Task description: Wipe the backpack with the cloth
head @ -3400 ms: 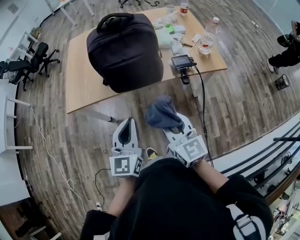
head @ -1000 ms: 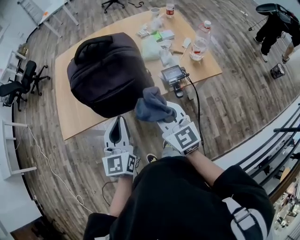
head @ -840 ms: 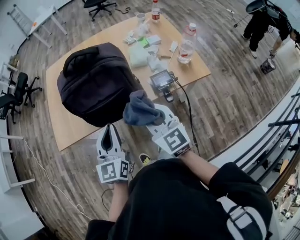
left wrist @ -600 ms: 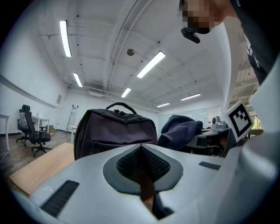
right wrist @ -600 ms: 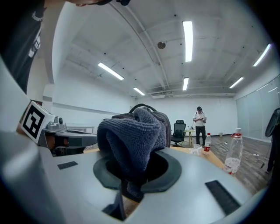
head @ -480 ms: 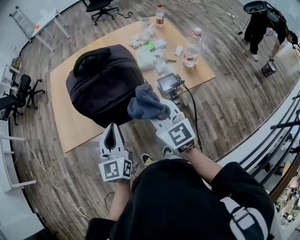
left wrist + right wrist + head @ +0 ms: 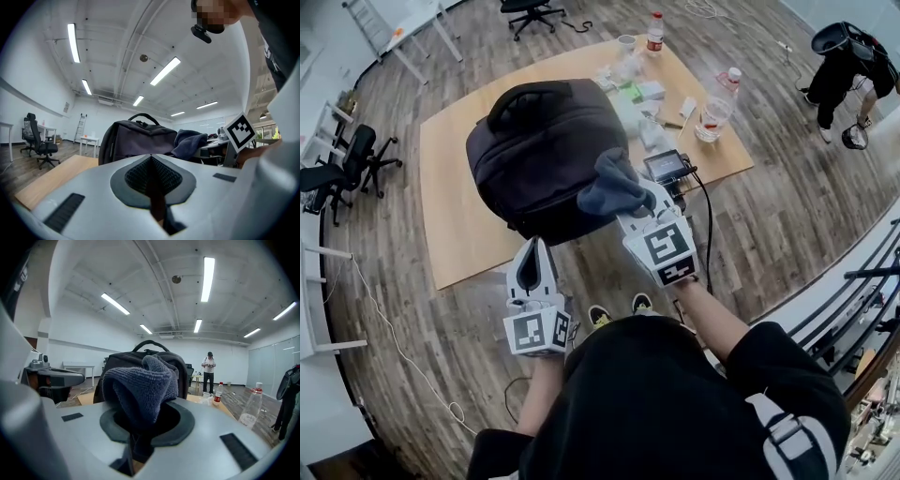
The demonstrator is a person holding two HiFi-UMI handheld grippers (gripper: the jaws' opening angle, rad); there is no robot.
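Big open office with a wood floor [image 7: 769, 216] and strip lights, and we're standing at the near edge of the tabletop [image 7: 455, 216].

Starting with the right tool [image 7: 636, 208]: it's clamped on the cloth [image 7: 614, 187]. In the right gripper view the dark blue-grey cloth [image 7: 140, 385] is pinched low between the pads and bunches up out of the jaws in a fat fold. The left tool [image 7: 534, 248] is closed with nothing in it. The left gripper view shows its pads [image 7: 151, 187] pressed together, and it hangs a bit short of the tabletop edge, just below the bag.

The backpack [image 7: 544, 150] sits upright in the middle of the tabletop with its handle on top. Clutter sits to its right: a small screen [image 7: 664, 166] with a cable, plus some bottles [image 7: 712, 98] and packets further back. Another person [image 7: 844, 70] stands well off to the far right.

A few seconds back we were standing well clear, with the cloth hanging over bare floor. Over the last second we've closed in, and in the head view the cloth now overlaps the backpack's near right corner. From the left gripper view the cloth [image 7: 190, 140] looks tucked right up against the bag's side [image 7: 136, 140]. We can't tell from any view whether it's actually touching the fabric yet.

So our guess is the approach is basically done and no wiping has started. Next up is probably pressing the fold onto the bag and dragging it across. The free left tool might come in handy for steadying the bag if it starts to slide.
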